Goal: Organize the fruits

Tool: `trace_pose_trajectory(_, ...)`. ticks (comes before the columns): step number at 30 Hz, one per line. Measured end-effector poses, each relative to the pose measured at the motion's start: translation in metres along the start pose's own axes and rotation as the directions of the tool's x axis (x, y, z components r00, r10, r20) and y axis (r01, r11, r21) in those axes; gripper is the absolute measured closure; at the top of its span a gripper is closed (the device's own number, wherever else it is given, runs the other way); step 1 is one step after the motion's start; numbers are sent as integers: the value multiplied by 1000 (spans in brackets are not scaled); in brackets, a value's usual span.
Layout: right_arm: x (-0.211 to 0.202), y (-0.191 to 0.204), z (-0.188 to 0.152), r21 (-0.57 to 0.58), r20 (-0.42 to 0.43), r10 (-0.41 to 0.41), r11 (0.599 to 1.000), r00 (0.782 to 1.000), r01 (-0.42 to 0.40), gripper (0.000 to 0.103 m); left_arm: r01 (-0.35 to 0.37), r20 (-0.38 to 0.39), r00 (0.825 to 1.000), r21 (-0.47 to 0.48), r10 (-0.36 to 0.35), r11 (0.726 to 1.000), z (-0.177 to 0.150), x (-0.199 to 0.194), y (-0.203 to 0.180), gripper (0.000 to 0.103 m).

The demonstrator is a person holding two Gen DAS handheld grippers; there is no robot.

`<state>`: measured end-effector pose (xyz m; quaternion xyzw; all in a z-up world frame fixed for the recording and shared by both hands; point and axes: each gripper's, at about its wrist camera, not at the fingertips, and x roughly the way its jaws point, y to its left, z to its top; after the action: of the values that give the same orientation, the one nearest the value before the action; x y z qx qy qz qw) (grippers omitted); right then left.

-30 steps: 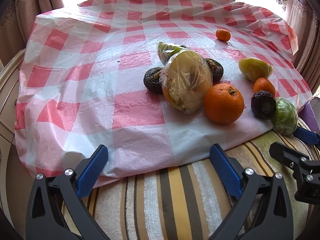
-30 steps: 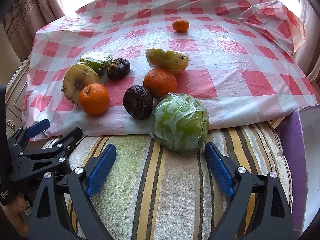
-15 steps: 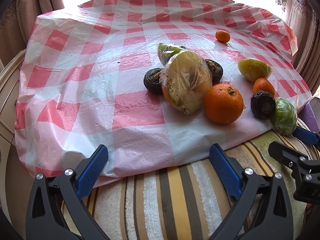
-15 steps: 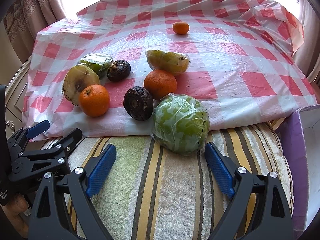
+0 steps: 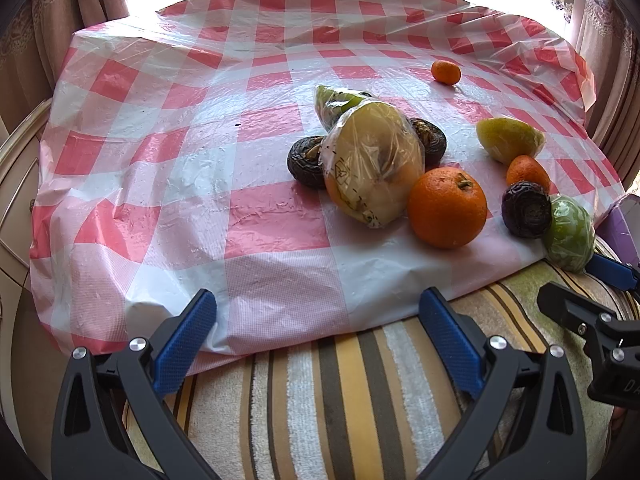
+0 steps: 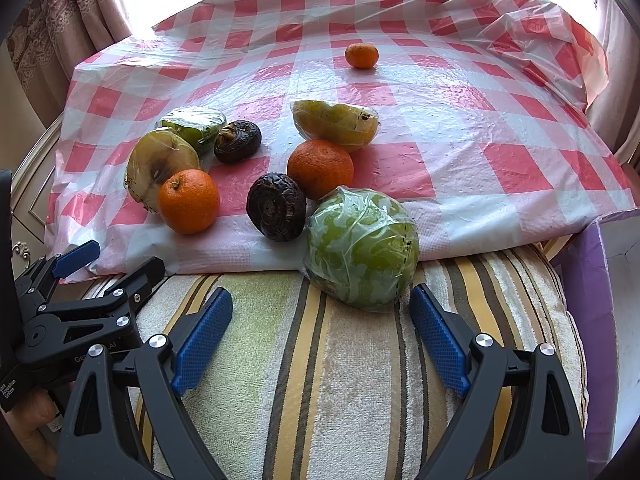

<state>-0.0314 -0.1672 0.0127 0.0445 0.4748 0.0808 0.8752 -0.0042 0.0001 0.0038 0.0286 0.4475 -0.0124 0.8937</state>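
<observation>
The left tool (image 5: 318,326) hangs low over the striped yellow, brown and cream towel (image 5: 352,408) at the near edge of the bench, its blue-padded fingers (image 5: 185,336) spread wide apart and holding nothing. Ahead of it lies the red-and-white checked plastic cloth (image 5: 160,152) that carries the fruit.

Farthest left in the cluster, in the right wrist view, a plastic-wrapped yellow-green fruit with a brown patch (image 6: 160,166) touches a bright orange with a green stem (image 6: 188,201) on its near side. Just behind them sit a small wrapped green fruit (image 6: 196,124) and a dark wrinkled round fruit (image 6: 237,141), close together. In the left wrist view another dark wrinkled fruit (image 5: 306,162) shows against the left flank of the wrapped yellow-green one.

Toward the middle, a second dark wrinkled fruit (image 6: 276,206) rests against a duller orange (image 6: 320,168), with a wrapped yellow pear-like piece (image 6: 335,123) just behind that orange. A small mandarin (image 6: 361,56) sits alone, well apart, far back on the cloth.

Nearest the right tool (image 6: 320,346), a large green fruit in clear plastic wrap (image 6: 362,248) straddles the cloth's front edge and the towel, touching the dark fruit. The right tool's fingers (image 6: 438,344) stand wide apart, empty, just short of this green fruit. At far right, the wall of a purple box (image 6: 592,320) stands beside the towel.
</observation>
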Motion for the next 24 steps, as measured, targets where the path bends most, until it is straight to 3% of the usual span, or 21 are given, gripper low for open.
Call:
trace_pose_trajectory(19,0,0,-1,1,2,1,1000,1000,-1,15,2,2,1000,-2,-2,1000,0,0,-1,2)
trace_pose_trajectory(24,-3,-5,2,18,-4,48,999,999,-48,15,45,25,999,-31,-44,999,1,-5,5,2)
